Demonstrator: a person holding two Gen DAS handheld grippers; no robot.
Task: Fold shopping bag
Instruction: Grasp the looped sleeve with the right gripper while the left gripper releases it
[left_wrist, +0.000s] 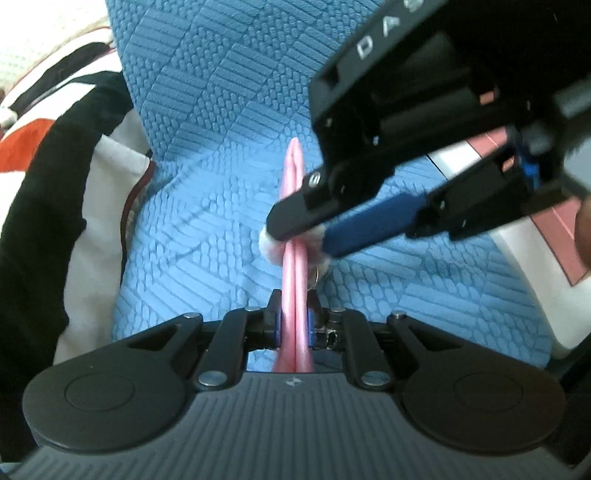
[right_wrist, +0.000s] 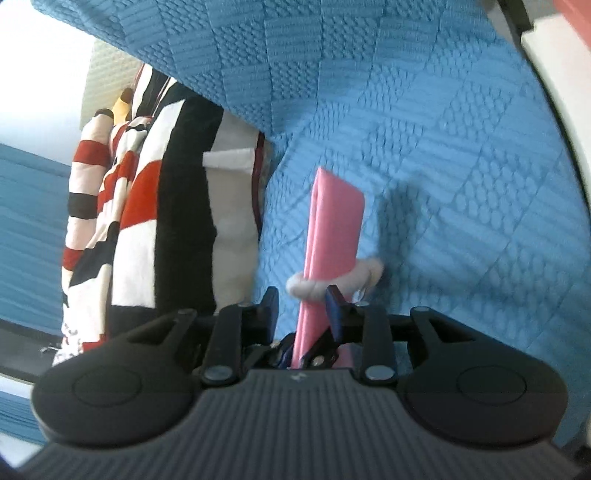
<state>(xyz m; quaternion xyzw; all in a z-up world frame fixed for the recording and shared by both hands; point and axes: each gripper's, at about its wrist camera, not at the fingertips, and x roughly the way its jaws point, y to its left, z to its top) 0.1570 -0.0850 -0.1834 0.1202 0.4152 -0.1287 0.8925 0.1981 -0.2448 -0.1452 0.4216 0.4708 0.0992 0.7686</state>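
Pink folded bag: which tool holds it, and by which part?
The left tool clamps the pink folded fabric bag at its near end. The right tool straddles its white fluffy band, apparently without pressing.

My left gripper (left_wrist: 294, 325) pinched the folded pink bag (left_wrist: 293, 258) over blue quilt (left_wrist: 221, 147); right gripper (left_wrist: 295, 230) straddled its fluffy band (left_wrist: 266, 245).

The left gripper (left_wrist: 294, 325) points steeply down, its 2 jaws clamped on something thin; the right gripper (left_wrist: 299, 236) crosses just ahead of it, jaws parted, pads not pressing.
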